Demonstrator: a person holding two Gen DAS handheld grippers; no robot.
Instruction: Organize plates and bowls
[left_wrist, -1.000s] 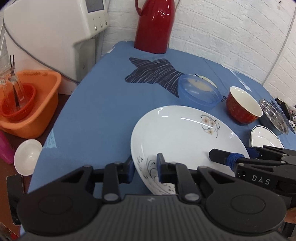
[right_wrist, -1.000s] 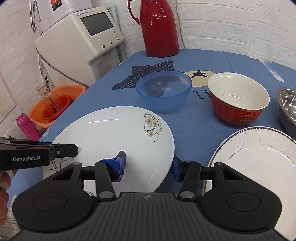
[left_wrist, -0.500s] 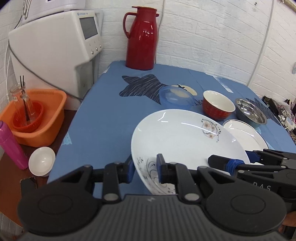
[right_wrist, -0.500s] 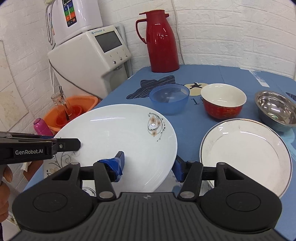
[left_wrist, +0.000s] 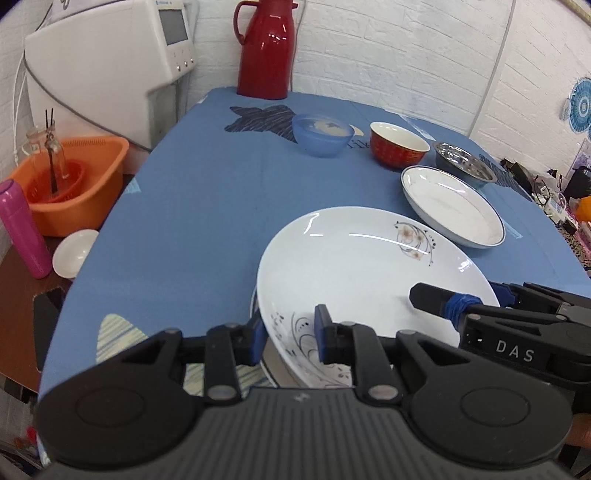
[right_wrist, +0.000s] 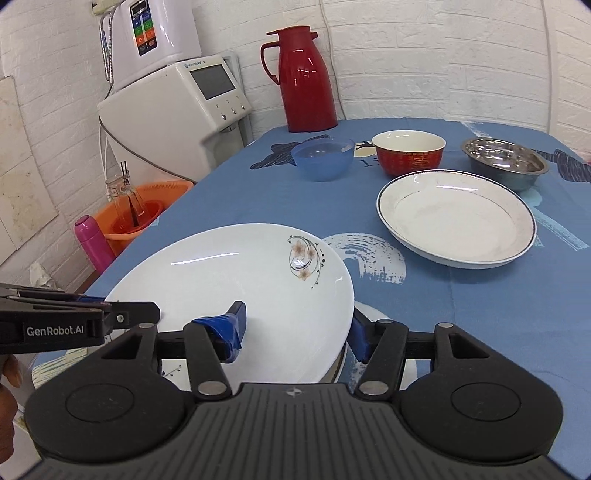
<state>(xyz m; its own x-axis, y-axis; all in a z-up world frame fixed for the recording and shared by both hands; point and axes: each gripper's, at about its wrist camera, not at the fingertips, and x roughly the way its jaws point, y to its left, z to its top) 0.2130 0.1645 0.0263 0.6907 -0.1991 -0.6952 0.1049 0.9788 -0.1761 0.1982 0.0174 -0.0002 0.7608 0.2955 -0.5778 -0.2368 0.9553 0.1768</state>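
Holding one floral plate (left_wrist: 354, 266): your left gripper (left_wrist: 288, 330) pinches its near rim, right gripper (right_wrist: 295, 332) straddles its edge, contact unclear.

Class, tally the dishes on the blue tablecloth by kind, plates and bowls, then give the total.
Plates: 3 (white floral plate held by both tools, white plate beneath it, white dark-rimmed plate)
Bowls: 3 (blue plastic bowl, red ceramic bowl, steel bowl)
Total: 6
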